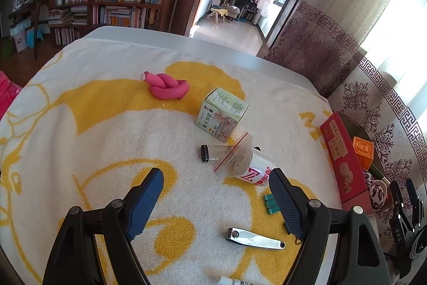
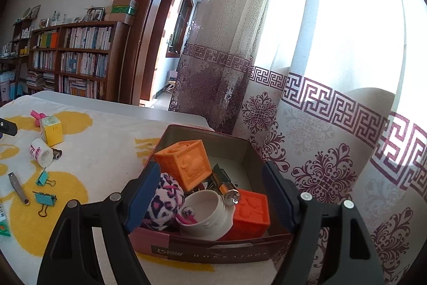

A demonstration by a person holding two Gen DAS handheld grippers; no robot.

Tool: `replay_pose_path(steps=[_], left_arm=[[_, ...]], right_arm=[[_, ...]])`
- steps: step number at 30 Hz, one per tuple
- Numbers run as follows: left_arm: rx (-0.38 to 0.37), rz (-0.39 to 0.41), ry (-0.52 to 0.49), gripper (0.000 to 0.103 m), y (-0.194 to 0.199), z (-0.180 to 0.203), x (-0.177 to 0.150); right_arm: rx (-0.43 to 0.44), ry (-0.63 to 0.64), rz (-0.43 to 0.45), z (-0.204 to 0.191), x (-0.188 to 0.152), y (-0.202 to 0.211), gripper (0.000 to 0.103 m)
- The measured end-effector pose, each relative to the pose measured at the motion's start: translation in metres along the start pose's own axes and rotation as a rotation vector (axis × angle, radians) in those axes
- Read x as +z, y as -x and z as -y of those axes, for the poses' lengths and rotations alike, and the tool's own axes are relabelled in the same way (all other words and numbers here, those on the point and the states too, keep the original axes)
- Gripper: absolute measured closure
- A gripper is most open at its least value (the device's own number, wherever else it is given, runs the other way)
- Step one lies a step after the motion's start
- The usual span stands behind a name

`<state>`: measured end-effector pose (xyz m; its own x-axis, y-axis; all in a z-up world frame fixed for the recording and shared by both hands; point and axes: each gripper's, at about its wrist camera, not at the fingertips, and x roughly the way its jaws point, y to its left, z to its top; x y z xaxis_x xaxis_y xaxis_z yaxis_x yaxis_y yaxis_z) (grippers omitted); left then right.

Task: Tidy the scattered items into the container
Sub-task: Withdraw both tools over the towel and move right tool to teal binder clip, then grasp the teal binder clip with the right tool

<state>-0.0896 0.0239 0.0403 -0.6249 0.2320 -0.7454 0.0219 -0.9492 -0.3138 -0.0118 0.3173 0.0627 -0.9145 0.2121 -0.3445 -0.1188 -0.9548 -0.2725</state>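
Progress looks partial. Inside the dark red cardboard box [image 2: 213, 247] already sit two orange embossed rubber cubes [image 2: 184, 164], a leopard-print plush ball [image 2: 162, 202], a white round jar [image 2: 208, 215] and a small shiny metal tube [image 2: 226, 191].

Much remains on the yellow-and-white towel [image 1: 80, 124] covering the surface. From the left wrist view: a knotted pink foam roller [image 1: 168, 87] at eleven o'clock, a pale green medicine carton [image 1: 221, 114] at twelve, a clear bag wrapped round a white bottle [image 1: 240, 162] with a black-capped vial [image 1: 210, 152] beside it, teal binder clips [image 1: 269, 203] at three, and a steel nail clipper [image 1: 254, 238] at five.

The left gripper [image 1: 217, 205] hovers above the clipper, fingers wide and empty. The right gripper [image 2: 210, 202] hangs over the box, fingers likewise wide, holding nothing.
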Motion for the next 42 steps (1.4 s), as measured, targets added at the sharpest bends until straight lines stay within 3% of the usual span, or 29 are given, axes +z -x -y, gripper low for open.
replay_pose_path(steps=[2,5,10,13,18,22,24,32,37,42], left_arm=[[0.008,-0.001,-0.009,0.020,0.000,-0.002,-0.002],[0.003,-0.013,0.001,0.020,-0.002,-0.006,-0.004],[-0.008,-0.019,0.011,0.020,-0.003,-0.008,-0.004],[-0.017,-0.021,0.003,0.020,-0.003,-0.006,-0.006],[-0.025,-0.028,0.015,0.020,-0.003,-0.007,-0.007],[-0.030,-0.032,0.032,0.020,-0.003,-0.010,-0.007],[-0.033,-0.035,0.036,0.020,-0.003,-0.010,-0.008],[-0.038,-0.046,0.030,0.020,-0.005,-0.007,-0.010],[-0.038,-0.052,0.021,0.020,-0.007,-0.006,-0.011],[-0.037,-0.050,0.007,0.020,-0.010,-0.004,-0.012]], right_arm=[[0.036,0.004,-0.006,-0.006,0.006,0.005,0.022],[0.188,-0.045,-0.027,-0.016,0.016,0.017,0.022],[0.502,-0.116,-0.209,-0.050,0.014,0.007,0.022],[0.598,-0.102,-0.296,-0.073,0.009,-0.003,0.022],[0.643,-0.007,-0.396,-0.107,0.001,-0.014,0.026],[0.671,0.027,-0.482,-0.124,-0.006,-0.027,0.042],[0.663,0.037,-0.502,-0.129,-0.008,-0.033,0.045],[0.646,0.096,-0.534,-0.148,-0.007,-0.041,0.047],[0.638,0.124,-0.547,-0.155,-0.013,-0.044,0.068],[0.645,0.099,-0.517,-0.150,-0.015,-0.043,0.068]])
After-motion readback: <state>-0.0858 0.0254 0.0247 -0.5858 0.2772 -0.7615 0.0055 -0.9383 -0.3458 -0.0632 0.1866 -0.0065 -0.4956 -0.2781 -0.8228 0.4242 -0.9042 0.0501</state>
